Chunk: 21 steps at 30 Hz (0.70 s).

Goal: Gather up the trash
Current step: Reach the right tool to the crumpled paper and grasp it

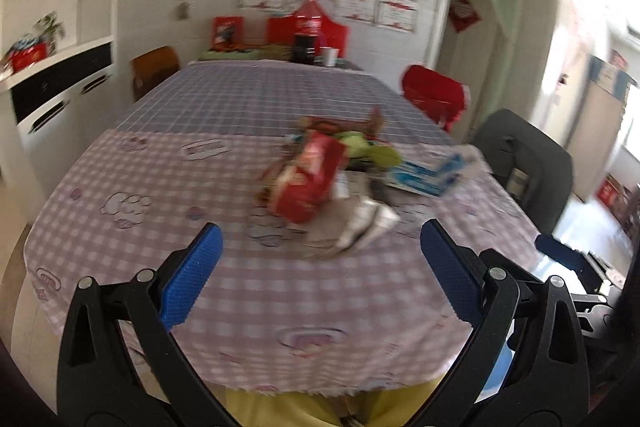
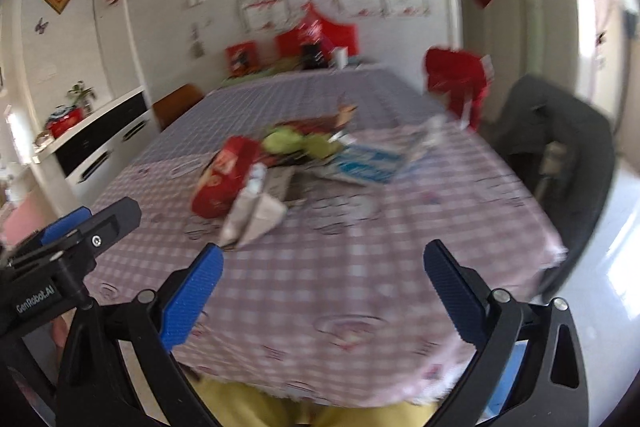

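A pile of trash lies mid-table on the pink checked cloth: a red snack bag (image 1: 306, 183) (image 2: 222, 181), a crumpled silver wrapper (image 1: 366, 225) (image 2: 252, 215), green wrappers (image 1: 370, 149) (image 2: 298, 143) and a blue-and-white packet (image 1: 426, 177) (image 2: 366, 167). My left gripper (image 1: 320, 251) is open, held above the near table edge, short of the pile. My right gripper (image 2: 322, 275) is open too, with the pile ahead and to its left. The left tool (image 2: 76, 239) shows at the left of the right wrist view. Both views are motion-blurred.
The table (image 1: 160, 239) runs back to a wall with red boxes and a dark bottle (image 1: 306, 43). A red-covered chair (image 1: 434, 97) and a dark-draped chair (image 1: 524, 163) stand on the right. A white cabinet (image 1: 60, 91) is at the left.
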{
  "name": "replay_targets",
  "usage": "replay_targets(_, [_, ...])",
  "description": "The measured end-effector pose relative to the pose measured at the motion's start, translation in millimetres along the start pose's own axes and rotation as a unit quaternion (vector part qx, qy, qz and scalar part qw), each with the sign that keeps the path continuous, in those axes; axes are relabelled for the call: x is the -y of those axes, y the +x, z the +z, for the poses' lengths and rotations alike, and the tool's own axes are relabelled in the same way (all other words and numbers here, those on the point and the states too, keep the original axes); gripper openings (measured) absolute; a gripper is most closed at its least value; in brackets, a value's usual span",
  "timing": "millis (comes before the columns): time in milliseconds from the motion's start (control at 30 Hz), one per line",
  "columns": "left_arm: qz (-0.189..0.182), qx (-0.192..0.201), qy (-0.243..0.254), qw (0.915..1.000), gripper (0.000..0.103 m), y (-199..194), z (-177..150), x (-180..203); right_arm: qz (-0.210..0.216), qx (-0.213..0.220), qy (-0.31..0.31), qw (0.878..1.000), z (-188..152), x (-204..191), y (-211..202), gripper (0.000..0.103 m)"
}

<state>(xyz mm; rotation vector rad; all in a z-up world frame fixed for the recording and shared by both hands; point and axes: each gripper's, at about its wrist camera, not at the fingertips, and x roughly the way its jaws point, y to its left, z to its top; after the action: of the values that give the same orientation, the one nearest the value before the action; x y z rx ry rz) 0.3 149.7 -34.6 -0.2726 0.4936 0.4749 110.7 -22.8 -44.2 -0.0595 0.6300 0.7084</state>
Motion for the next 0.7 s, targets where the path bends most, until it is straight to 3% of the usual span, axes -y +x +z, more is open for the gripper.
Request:
replay_targets(233, [0.064,-0.030,-0.022,0.9973,0.097,31,-1,-36,0.066,-0.057,0.036,0.996,10,-16,71,0.099])
replay_targets(633, [0.068,-0.083,-0.032,0.9938,0.097,76,-10,-54,0.045,-0.107,0.101,0.988,25,-21,153,0.098])
replay_targets(667, [0.064,-0.084,-0.032,0.9939,0.097,78,-9,-52,0.045,-0.106,0.102,0.988,26,-22,157,0.092])
replay_targets(700, [0.059,-0.084,-0.030,0.9942,0.097,80,-8,-51,0.045,-0.102,0.099,0.989,27,-20,159,0.070])
